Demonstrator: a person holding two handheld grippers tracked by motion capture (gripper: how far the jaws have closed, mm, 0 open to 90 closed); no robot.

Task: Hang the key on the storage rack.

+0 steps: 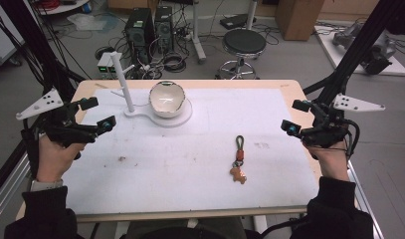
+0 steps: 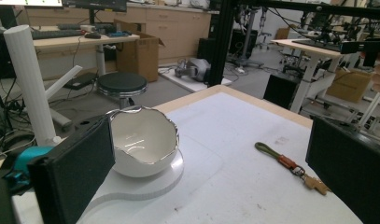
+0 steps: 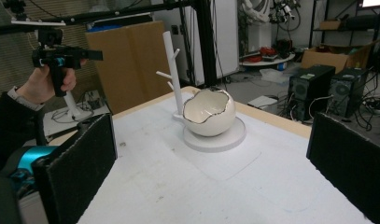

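Left gripper (image 1: 97, 114): jaws spread wide, nothing between them; held over the table's left edge
Right gripper (image 1: 296, 116): jaws spread wide, nothing between them; held over the table's right edge
Keychain (image 1: 238, 160): one; green loop, leather strap, brown figure charm; lies flat on the mat, right of centre, nearer the right gripper, well apart from both
Bowl (image 1: 166, 99): one; white, eggshell-shaped with a jagged rim; sits upright on the round base (image 1: 186, 115)
Stand (image 1: 121, 79): one; white branched post rising just left of the bowl
Surface: wooden table (image 1: 291, 88) covered by a white mat (image 1: 190, 164)
Room: lab floor with cables, one stool (image 1: 243, 44), two computer towers (image 1: 150, 27)
Obstructions: open mat lies between each gripper and the keychain
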